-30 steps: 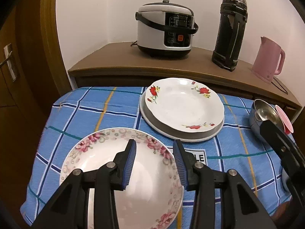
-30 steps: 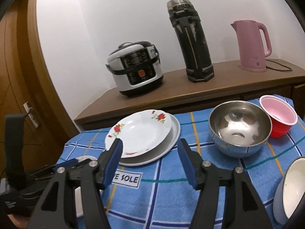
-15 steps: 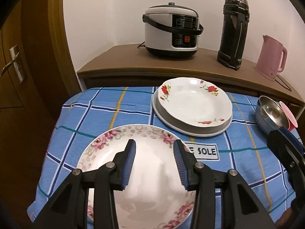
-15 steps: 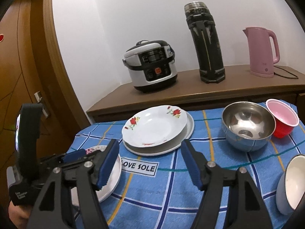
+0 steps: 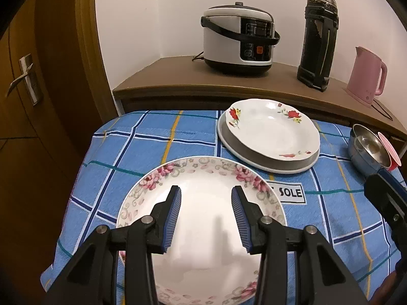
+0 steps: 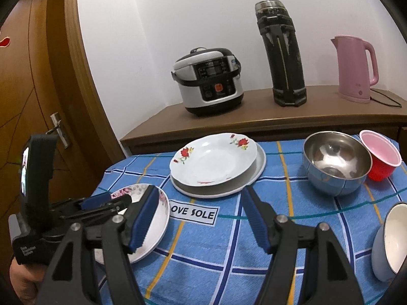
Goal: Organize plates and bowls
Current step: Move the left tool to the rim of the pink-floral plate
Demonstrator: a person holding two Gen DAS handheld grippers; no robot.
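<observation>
Two fisheye views look down over a tabletop [image 5: 157,137] covered in a blue checked cloth.

In the left wrist view, the left gripper [image 5: 206,212] fills the lower middle of the frame, its jaws spread apart and holding nothing. They hang over a pink-flowered plate [image 5: 203,178] that lies flat on the cloth at lower centre; whether they touch it cannot be told. Toward the upper right of that plate, apart from it, a red-flowered plate [image 5: 273,132] sits nested on a larger grey-rimmed plate [image 5: 292,166], so one stack seems already formed.

In the right wrist view, the right gripper [image 6: 198,216] sits at lower centre with its jaws spread wide and nothing between them; they have just been opening further. At lower left a hand [image 6: 23,277] holds the left gripper. At right of the frame a steel bowl [image 6: 335,162] and a red bowl [image 6: 380,153] stand touching side by side, not nested. A pale blue bowl [image 6: 389,244] stands alone at the lower right edge.

Behind, on a wooden sideboard [image 6: 254,124], stand a rice cooker [image 6: 208,81], a tall black flask [image 6: 282,56] and a pink kettle [image 6: 354,68].

The task looks early: the flowered plate likely needs stacking, and the three bowls remain to be gathered.
</observation>
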